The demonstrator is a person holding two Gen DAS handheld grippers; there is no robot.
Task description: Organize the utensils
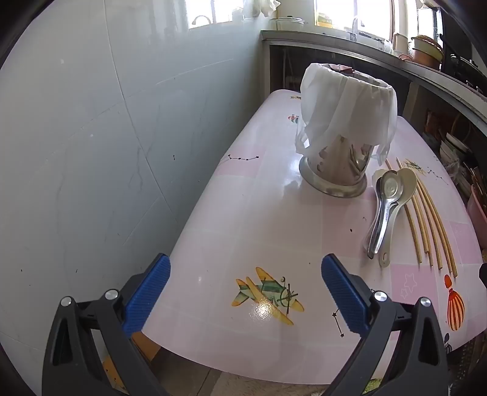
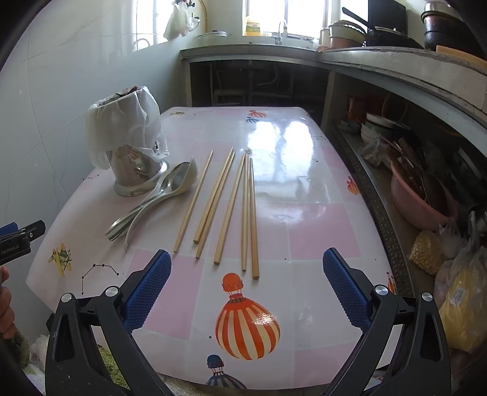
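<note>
1. While most things carry no words, the left gripper [image 2: 18, 240] seen at the left edge of the right wrist view has small white letters on its black body; they look like "GenRobot.AI", but they are tiny and hard to read.
2. A yellow box [image 2: 253, 28] far back by the window has a label, too blurred to read.
3. Both sets of jaws are spread wide apart and hold nothing.
4. The right gripper [image 2: 247, 281] hovers over the pink counter [image 2: 319, 231], above a striped balloon picture [image 2: 247, 327].
5. Six wooden chopsticks [image 2: 225, 207] lie flat just ahead of the right jaws, between the two blue pads, pointing away from them.
6. A pile of spoons [image 2: 158, 198] lies ahead and to the left of the right jaws, beside the chopsticks.
7. The spoon bowls touch the foot of a shiny metal holder [image 2: 137, 176], which stands upright with a white plastic bag [image 2: 121, 128] draped over its top.
8. For the left gripper [image 1: 246, 281], the holder [image 1: 334, 173] stands well ahead, and the spoons [image 1: 385, 210] and chopsticks [image 1: 432, 225] lie ahead to the right.
9. An airplane picture [image 1: 268, 294] sits between the left jaws.
</note>
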